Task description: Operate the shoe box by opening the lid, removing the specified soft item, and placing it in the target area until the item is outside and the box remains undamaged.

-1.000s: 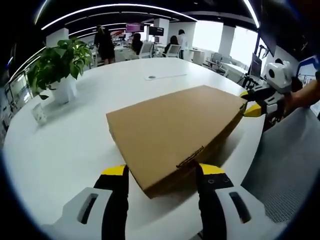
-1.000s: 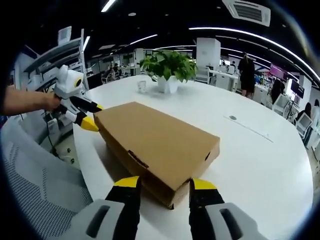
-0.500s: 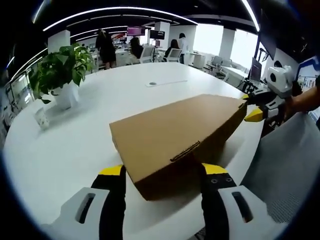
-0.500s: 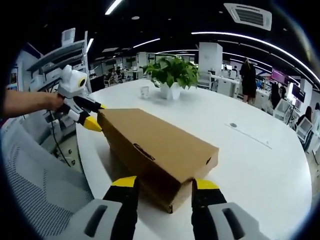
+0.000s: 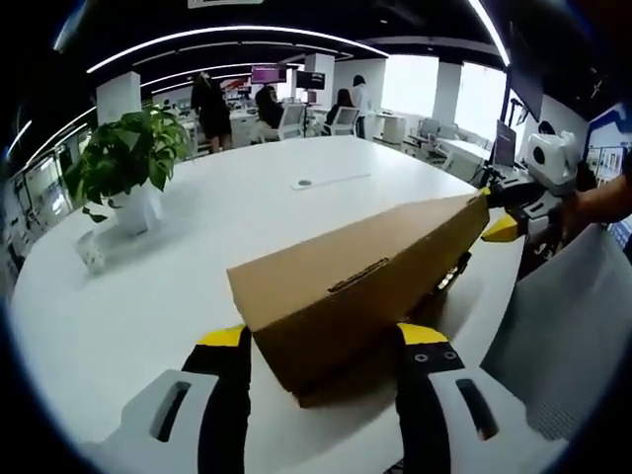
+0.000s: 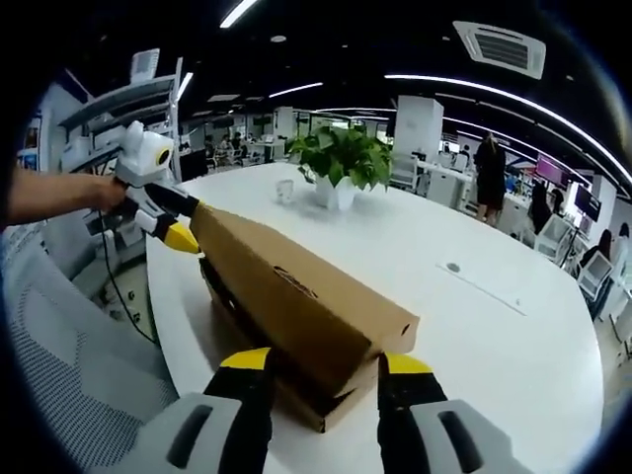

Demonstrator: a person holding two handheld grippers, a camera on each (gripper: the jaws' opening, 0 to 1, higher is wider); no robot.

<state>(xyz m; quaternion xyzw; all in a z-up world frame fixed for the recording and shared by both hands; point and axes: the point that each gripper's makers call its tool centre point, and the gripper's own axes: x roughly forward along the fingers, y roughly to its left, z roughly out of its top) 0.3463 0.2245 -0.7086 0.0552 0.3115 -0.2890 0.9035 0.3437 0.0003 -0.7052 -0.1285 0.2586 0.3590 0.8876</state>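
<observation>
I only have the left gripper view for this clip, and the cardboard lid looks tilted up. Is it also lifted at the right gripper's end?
Observer: Yes. In the right gripper view the lid sits above the base at that end, with a dark gap along the side facing the chair.
Operator: Is anything visible inside?
Observer: No. The gap is too dark to tell what the shoe box holds.
Operator: Where does the left gripper sit, seen from there?
Observer: The left gripper has its yellow tips at the lid's far corner, near the table edge, and a person's hand holds it.
</observation>
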